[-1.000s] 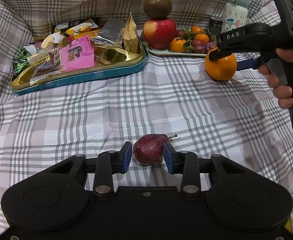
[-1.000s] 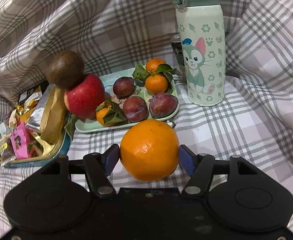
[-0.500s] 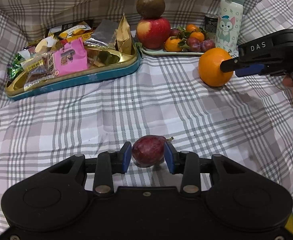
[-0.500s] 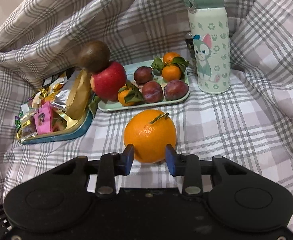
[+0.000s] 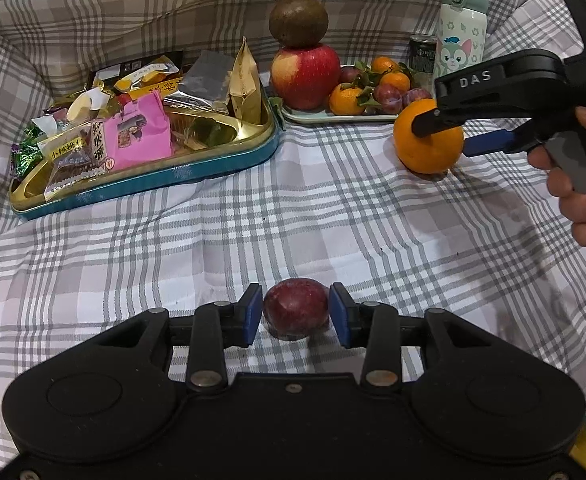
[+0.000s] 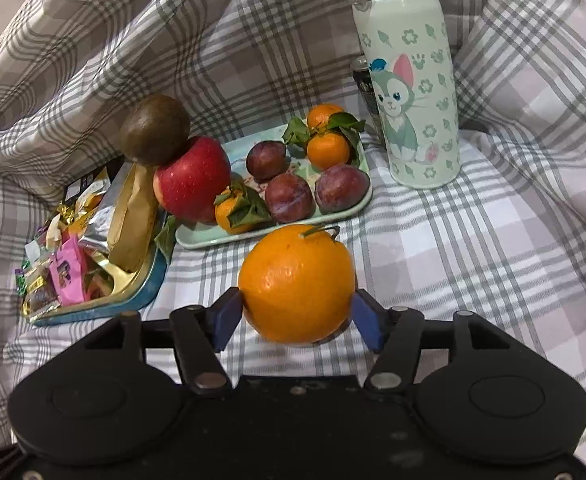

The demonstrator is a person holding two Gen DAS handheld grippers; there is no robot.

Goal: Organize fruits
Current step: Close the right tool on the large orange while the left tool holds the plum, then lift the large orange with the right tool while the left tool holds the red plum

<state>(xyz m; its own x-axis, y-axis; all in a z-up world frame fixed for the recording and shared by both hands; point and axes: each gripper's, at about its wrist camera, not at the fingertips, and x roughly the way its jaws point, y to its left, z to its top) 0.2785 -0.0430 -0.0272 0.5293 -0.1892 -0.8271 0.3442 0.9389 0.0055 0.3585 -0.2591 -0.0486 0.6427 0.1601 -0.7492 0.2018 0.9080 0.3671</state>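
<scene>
A dark red plum (image 5: 296,310) lies on the plaid cloth between the blue pads of my left gripper (image 5: 295,314). Its jaws are opening, with a thin gap on each side of the plum. A big orange (image 6: 297,280) rests on the cloth just in front of the pale green fruit tray (image 6: 197,238). My right gripper (image 6: 297,312) straddles the orange, jaws opening, pads close beside it without squeezing. The tray holds a red apple (image 6: 193,178) with a brown round fruit (image 6: 155,128) on top, plums (image 6: 289,196) and leafy tangerines (image 6: 328,148).
A gold and teal tin (image 5: 145,184) heaped with snack packets sits left of the tray. A green cat-print bottle (image 6: 409,80) and a dark can (image 6: 367,84) stand behind the tray's right end. The cloth rises in folds behind and at both sides. A hand (image 5: 581,200) holds the right gripper.
The left pads have drawn apart from the plum, which has rolled so its stem no longer shows. The right gripper pulled back with narrow jaws, then came forward and widened around the orange.
</scene>
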